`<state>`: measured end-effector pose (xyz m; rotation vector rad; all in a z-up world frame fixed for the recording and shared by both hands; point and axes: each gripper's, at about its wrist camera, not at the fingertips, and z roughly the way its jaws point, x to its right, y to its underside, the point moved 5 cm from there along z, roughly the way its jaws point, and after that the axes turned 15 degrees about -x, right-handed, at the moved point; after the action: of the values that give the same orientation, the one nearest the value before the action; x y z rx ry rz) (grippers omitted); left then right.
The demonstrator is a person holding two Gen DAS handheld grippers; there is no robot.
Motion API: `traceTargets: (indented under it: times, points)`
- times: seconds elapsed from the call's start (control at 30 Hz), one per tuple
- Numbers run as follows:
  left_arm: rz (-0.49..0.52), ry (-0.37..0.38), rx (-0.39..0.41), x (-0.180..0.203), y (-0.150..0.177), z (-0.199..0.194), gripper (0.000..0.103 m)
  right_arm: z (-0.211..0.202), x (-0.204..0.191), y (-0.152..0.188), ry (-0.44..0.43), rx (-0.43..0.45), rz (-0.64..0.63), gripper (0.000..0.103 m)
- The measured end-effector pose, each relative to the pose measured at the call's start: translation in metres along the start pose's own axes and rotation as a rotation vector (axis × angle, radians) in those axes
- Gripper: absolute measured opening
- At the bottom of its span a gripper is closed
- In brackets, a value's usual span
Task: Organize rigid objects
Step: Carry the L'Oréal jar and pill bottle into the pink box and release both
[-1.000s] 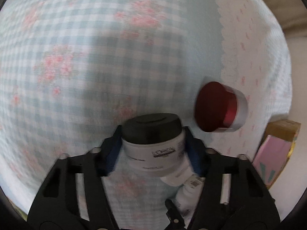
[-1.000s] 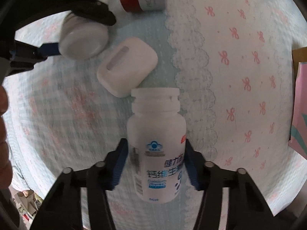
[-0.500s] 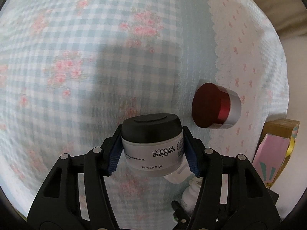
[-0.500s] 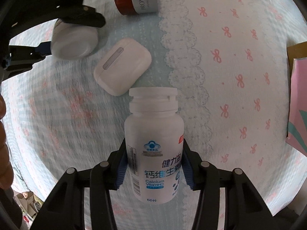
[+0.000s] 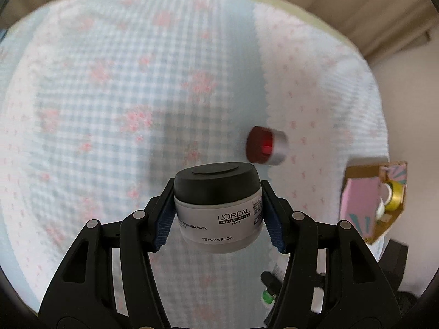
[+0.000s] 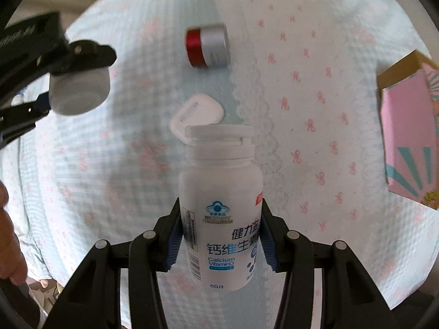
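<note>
Left gripper (image 5: 218, 215): its blue pads pinched a L'Oréal hair mask jar (image 5: 217, 208), black lid forward, held clear above the checked bedspread (image 5: 115, 87).
Right gripper (image 6: 221, 240): clamped on a white calcium vitamin D bottle (image 6: 219, 205), cap pointing away.
Only the right view showed: a white earbud case (image 6: 196, 111) lying on the bedspread, its near end hidden behind the bottle's cap, with the left gripper and its jar to its left.
Both views: a red-lidded cream jar (image 5: 266, 148) lay on its side beyond the earbud case.
Edge: a pink gift box (image 5: 369, 203) stood well right of the earbud case; only the left view showed gold tape inside.
</note>
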<state>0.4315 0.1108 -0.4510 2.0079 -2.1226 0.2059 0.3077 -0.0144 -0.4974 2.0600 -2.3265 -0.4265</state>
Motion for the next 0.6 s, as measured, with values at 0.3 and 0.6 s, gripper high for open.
traceTargets:
  times: [0.3, 0.6]
  points:
    - [0.089, 0.031, 0.095, 0.024, 0.062, -0.082, 0.054, -0.089, -0.009, 0.046, -0.052, 0.125, -0.015, 0.046]
    - [0.185, 0.063, 0.157, 0.072, 0.119, -0.138, 0.054, -0.164, 0.014, 0.098, -0.133, 0.218, 0.016, 0.046]
